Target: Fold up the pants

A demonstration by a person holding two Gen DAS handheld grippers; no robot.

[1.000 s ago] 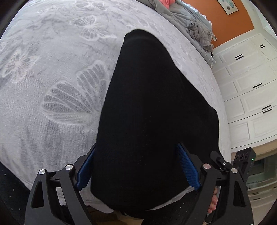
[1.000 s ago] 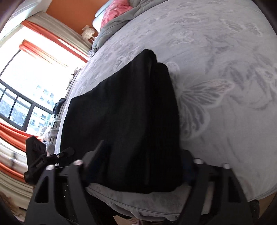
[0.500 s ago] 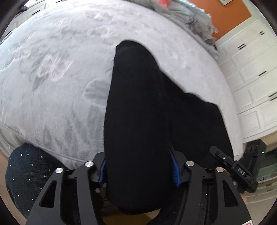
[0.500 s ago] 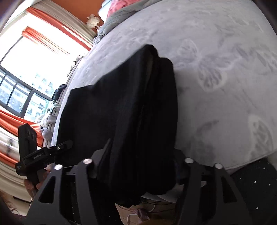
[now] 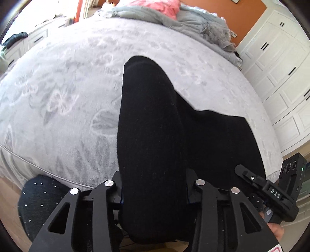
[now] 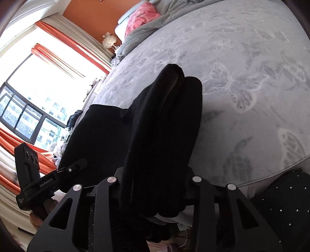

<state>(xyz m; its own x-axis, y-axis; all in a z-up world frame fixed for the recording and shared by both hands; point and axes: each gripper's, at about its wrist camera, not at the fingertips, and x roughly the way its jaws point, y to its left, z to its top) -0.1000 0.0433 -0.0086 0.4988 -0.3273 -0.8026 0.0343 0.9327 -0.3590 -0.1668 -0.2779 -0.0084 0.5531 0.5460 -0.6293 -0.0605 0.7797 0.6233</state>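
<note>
Black pants [image 5: 155,135] drape over the bed's [image 5: 58,97] near edge — left hand-held gripper [image 5: 155,186] and right hand-held gripper [image 6: 153,182] each clamp a bunched fold.

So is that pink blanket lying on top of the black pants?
No, the pink blanket sits far off at the bed's head, well apart from the black pants.

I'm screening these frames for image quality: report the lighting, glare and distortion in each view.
Left wrist view: even daylight, strong fisheye curving of the bed, black pants showing almost no texture. Right wrist view: window blown out to white glare, pants underexposed with folds barely readable, bed bowed by the lens, dark vignette at the corners.
</note>
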